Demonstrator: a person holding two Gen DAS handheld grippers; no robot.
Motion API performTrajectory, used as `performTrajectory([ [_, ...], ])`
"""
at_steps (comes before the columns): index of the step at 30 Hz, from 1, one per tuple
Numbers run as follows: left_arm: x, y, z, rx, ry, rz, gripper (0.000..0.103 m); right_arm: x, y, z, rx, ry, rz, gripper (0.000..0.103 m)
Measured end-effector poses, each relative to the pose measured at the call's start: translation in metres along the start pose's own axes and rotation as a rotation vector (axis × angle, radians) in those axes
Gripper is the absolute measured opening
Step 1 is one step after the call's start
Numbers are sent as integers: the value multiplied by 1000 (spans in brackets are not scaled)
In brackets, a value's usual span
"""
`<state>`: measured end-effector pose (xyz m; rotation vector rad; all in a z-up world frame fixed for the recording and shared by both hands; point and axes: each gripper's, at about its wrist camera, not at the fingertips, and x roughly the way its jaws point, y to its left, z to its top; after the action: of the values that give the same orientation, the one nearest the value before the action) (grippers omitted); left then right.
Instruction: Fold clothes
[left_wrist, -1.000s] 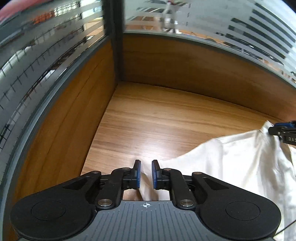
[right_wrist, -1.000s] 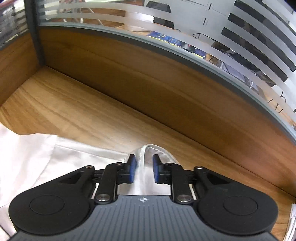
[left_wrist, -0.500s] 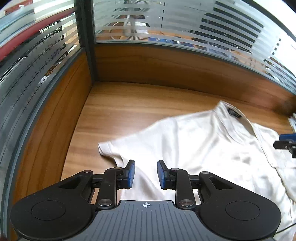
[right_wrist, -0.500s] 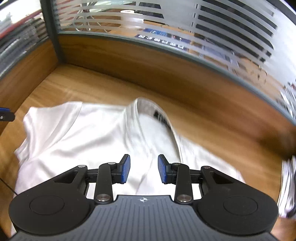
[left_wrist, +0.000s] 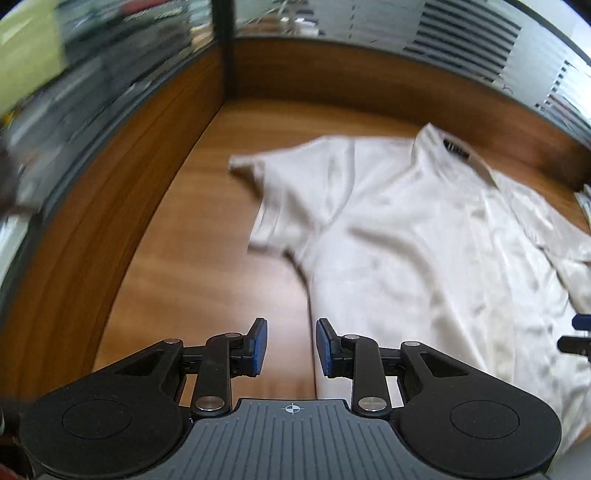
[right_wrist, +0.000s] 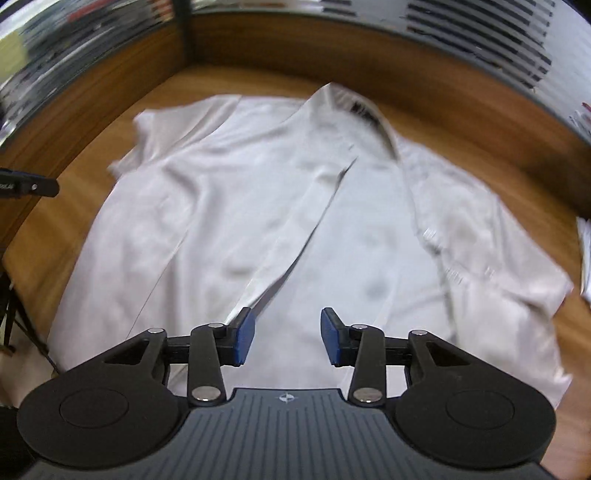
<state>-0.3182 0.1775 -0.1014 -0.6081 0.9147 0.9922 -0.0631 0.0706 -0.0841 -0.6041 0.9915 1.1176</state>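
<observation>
Cream short-sleeved collared shirt (right_wrist: 280, 206) lies spread, front open, filling frame centre on brown wooden surface (left_wrist: 207, 236). Left gripper (left_wrist: 289, 346) and right gripper (right_wrist: 288, 336) gape empty.

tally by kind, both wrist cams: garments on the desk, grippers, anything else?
White shirts: 1, spread open on the wooden desk
Grippers: 2, left gripper and right gripper, both open and empty
Paper stack at the desk's right edge: 1, partly out of view
Total: 4
</observation>
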Motion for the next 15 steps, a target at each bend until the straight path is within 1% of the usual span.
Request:
performTrajectory([
  [3,-6,-5,-28,-2,31,5,31,-4,19,-25,21,13,30,54],
  [5,-8,-8,-43,8,41,-3,31,-2,31,-34,24,24,25,55],
  [7,-8,-10,-55,17,54,-14,31,0,43,-43,26,34,19,60],
  [9,-5,-12,-62,30,70,-26,32,3,56,-53,29,44,14,68],
  [11,-2,-15,-67,48,85,-37,31,5,68,-62,31,54,8,71],
  [13,0,-18,-71,81,90,-50,32,9,80,-69,35,66,-1,73],
  [15,3,-23,-72,123,86,-73,31,16,93,-70,35,73,-16,78],
])
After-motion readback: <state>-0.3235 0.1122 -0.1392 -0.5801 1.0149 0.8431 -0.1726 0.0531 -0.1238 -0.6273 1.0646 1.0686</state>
